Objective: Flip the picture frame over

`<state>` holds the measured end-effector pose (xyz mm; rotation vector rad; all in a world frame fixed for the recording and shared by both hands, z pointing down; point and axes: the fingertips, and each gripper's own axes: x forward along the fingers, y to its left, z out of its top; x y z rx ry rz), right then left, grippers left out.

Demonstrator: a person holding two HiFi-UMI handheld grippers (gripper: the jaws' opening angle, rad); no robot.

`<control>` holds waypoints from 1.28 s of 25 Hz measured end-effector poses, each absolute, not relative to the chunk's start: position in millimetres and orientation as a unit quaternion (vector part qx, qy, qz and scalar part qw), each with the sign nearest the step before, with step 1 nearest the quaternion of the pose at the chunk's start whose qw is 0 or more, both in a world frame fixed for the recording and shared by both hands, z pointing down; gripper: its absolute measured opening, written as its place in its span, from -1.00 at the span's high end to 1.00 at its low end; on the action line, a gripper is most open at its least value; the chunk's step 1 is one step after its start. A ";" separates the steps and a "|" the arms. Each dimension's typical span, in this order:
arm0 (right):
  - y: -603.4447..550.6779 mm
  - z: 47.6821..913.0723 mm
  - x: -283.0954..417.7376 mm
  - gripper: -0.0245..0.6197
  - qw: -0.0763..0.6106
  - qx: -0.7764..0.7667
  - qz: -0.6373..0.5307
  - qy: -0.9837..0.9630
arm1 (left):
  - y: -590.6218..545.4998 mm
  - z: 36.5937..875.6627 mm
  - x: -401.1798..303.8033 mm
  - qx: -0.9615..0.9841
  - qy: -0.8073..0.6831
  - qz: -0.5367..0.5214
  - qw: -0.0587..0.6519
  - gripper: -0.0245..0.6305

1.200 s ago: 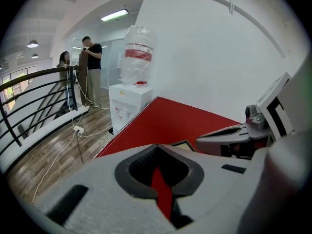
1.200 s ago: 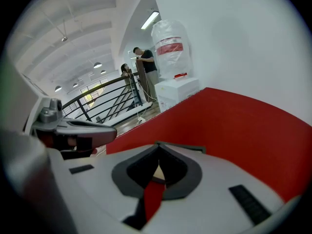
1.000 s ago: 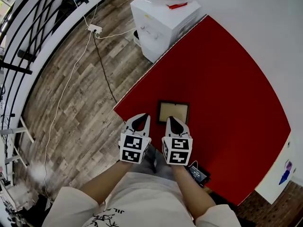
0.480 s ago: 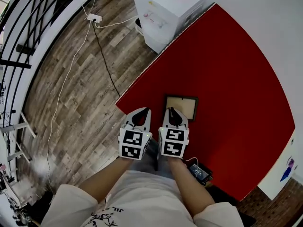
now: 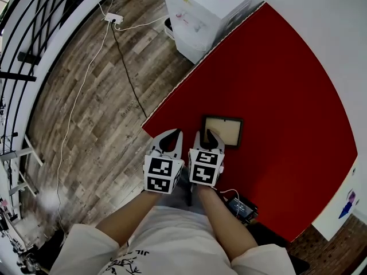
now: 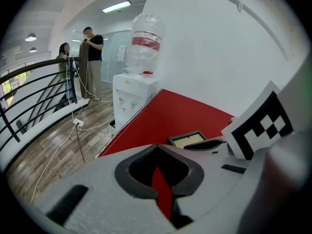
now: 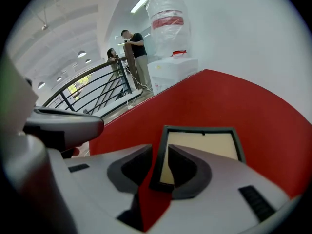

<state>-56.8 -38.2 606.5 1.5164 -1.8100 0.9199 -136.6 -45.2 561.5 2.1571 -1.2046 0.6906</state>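
A dark-rimmed picture frame [image 5: 225, 129] with a pale beige face lies flat on the red table [image 5: 275, 85] near its front left corner. My right gripper [image 5: 209, 134] hangs over the frame's near left corner. In the right gripper view its jaws [image 7: 160, 147] stand a narrow gap apart, and the left rail of the frame [image 7: 202, 145] shows through that gap. My left gripper [image 5: 172, 135] is just left of it, at the table's edge, shut with nothing in it [image 6: 157, 146]. The left gripper view shows the frame [image 6: 187, 139] ahead to the right.
A white water dispenser [image 5: 200, 10] stands off the table's far left corner. A cable and power strip [image 5: 113, 18] lie on the wood floor, bounded by a black railing [image 5: 28, 39]. A small dark device [image 5: 239, 208] rests at the table's near edge. Two people [image 6: 92, 57] stand far back.
Both grippers have sunk toward the table. The right one has come in over the frame's near left corner and closer to the left gripper. The frame has not moved on the table.
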 end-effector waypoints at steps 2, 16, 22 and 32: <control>-37.7 610.2 -58.6 0.68 0.305 0.571 0.349 -0.677 | -46.5 560.8 -137.9 0.806 -0.450 0.255 0.286 0.91; -39.9 615.9 -63.2 0.78 0.324 0.593 0.359 -0.644 | -51.8 569.7 -151.0 0.800 -0.453 0.254 0.300 0.91; -38.9 617.1 -62.8 0.79 0.320 0.595 0.361 -0.642 | -49.5 574.8 -152.4 0.798 -0.453 0.255 0.305 0.91; -45.1 602.1 -60.0 0.79 0.291 0.592 0.378 -0.650 | -53.6 576.6 -158.0 0.792 -0.460 0.259 0.307 0.91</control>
